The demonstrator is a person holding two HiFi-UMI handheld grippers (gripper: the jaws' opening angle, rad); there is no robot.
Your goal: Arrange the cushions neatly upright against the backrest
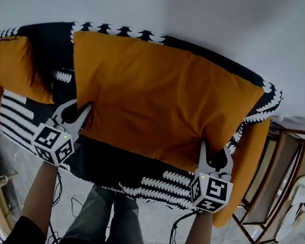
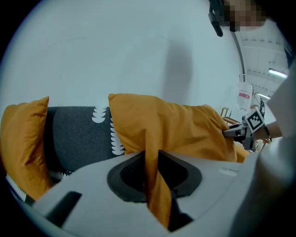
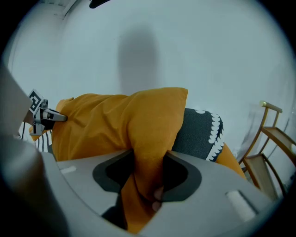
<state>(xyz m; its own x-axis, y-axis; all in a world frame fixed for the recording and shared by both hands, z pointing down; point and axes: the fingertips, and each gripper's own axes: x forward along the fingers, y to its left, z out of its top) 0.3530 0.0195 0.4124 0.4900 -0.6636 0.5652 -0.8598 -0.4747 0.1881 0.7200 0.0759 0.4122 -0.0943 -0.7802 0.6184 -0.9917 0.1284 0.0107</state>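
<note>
The large orange fabric cushion [image 1: 161, 97] lies across the middle of the sofa, its top edge up at the dark backrest with white leaf-like print [image 1: 120, 32] and its lower edge held out over the patterned seat [image 1: 135, 169]. The left gripper [image 1: 78, 113] has its fingers closed on a fold of the lower left corner. The right gripper [image 1: 215, 155] has its fingers clamped on a thicker bunch of fabric at the lower right corner. Whether the lower edge touches the seat I cannot tell.

The step in hand looks to be placing this cushion with both grippers. The next move calls for setting the lower edge down on the seat close to the backrest and tipping the face back until it leans there squarely. Only then should both corners be let go together, or the cushion may flop forward.

The smaller orange cushion [image 1: 17, 67] leans at the left end of the sofa, tilted, and likely needs straightening afterwards.

By count there are two orange cushions, two grippers, one sofa and one wooden frame [image 1: 281, 163] beside the sofa's right end. Orange panels at both sofa ends may be arms or further cushions; I cannot tell which.
</note>
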